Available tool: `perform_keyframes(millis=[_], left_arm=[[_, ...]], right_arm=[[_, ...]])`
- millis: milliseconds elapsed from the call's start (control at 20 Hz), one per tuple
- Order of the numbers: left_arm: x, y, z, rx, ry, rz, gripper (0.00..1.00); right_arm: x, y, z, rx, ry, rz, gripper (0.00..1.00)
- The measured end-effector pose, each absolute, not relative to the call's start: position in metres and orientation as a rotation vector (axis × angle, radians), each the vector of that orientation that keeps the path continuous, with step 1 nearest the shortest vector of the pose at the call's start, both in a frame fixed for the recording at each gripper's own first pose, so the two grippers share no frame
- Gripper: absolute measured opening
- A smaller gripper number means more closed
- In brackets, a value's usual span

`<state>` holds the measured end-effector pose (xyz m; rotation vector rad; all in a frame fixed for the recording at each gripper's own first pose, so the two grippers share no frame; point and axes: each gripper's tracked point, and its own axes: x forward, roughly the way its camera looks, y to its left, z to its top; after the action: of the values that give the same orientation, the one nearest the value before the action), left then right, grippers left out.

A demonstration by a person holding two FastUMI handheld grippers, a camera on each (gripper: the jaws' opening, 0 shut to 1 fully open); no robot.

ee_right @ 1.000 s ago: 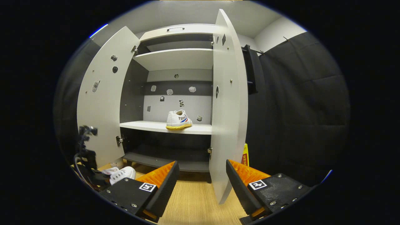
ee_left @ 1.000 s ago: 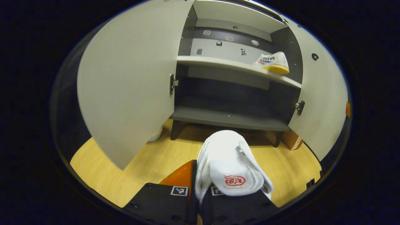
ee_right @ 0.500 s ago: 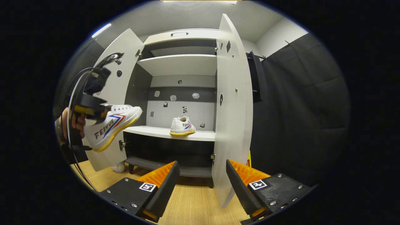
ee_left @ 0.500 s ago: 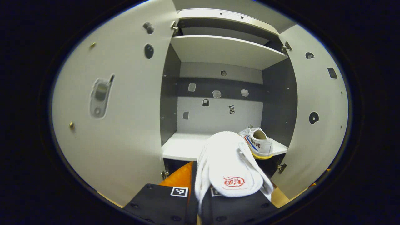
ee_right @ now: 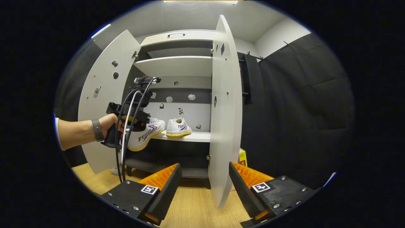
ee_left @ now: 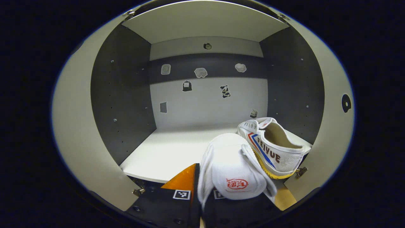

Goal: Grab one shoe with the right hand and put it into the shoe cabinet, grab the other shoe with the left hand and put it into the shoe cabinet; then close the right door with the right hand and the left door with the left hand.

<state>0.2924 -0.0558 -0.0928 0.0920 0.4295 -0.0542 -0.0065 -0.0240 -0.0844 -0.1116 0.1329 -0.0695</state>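
Note:
My left gripper (ee_left: 200,183) is shut on a white canvas shoe (ee_left: 232,167), toe pointing into the open shoe cabinet. The held shoe hovers at the front edge of the white middle shelf (ee_left: 171,152). The other white shoe (ee_left: 273,148), with a yellow sole, rests on that shelf at the right, close beside the held one. In the right gripper view, a hand (ee_right: 109,125) carries the left gripper (ee_right: 131,110) and its shoe (ee_right: 147,134) at the shelf front, left of the resting shoe (ee_right: 178,127). My right gripper (ee_right: 204,186) is open and holds nothing, low in front of the right door (ee_right: 224,110).
Both doors stand wide open: the left door (ee_right: 104,95) and the right door, which is edge-on to my right gripper. An upper shelf (ee_right: 177,65) spans the cabinet. A yellow box (ee_right: 242,157) sits on the wooden floor (ee_right: 196,205) behind the right door.
My left gripper has risen from near the floor and moved forward with the shoe up to the middle shelf. The right gripper has barely shifted.

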Motion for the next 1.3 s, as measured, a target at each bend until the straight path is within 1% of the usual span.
perform_keyframes(millis=[100,300,350,550,700,800,900,1050,1200,1300], left_arm=[[0.307,-0.052,-0.092,0.12,0.422,-0.036,0.14],[0.322,-0.049,-0.092,0.122,0.425,-0.023,0.13],[0.324,-0.044,-0.094,0.128,0.435,-0.006,0.12],[0.346,-0.044,-0.102,0.126,0.499,-0.013,0.13],[0.362,-0.047,-0.1,0.224,0.484,-0.024,0.13],[0.366,-0.048,-0.105,0.254,0.504,-0.014,0.12],[0.368,-0.051,-0.103,0.262,0.49,-0.016,0.12],[0.366,-0.048,-0.104,0.229,0.487,-0.007,0.12],[0.363,-0.042,-0.116,0.057,0.581,0.009,0.12],[0.369,-0.04,-0.117,0.029,0.601,0.001,0.13]], right_arm=[[-0.01,-0.028,-0.087,-0.11,0.144,-0.079,0.92],[-0.01,-0.027,-0.087,-0.111,0.149,-0.06,0.92],[-0.009,-0.027,-0.086,-0.11,0.149,-0.054,0.92],[-0.003,-0.023,-0.088,-0.1,0.158,-0.042,0.92],[0.0,-0.015,-0.092,-0.059,0.17,-0.023,0.92],[0.003,-0.013,-0.094,-0.054,0.165,-0.018,0.92],[0.004,-0.011,-0.097,-0.044,0.174,-0.01,0.92],[0.001,-0.011,-0.097,-0.032,0.171,-0.013,0.92],[-0.003,-0.016,-0.092,-0.048,0.17,-0.05,0.92],[-0.008,-0.015,-0.081,-0.044,0.148,-0.067,0.92]])
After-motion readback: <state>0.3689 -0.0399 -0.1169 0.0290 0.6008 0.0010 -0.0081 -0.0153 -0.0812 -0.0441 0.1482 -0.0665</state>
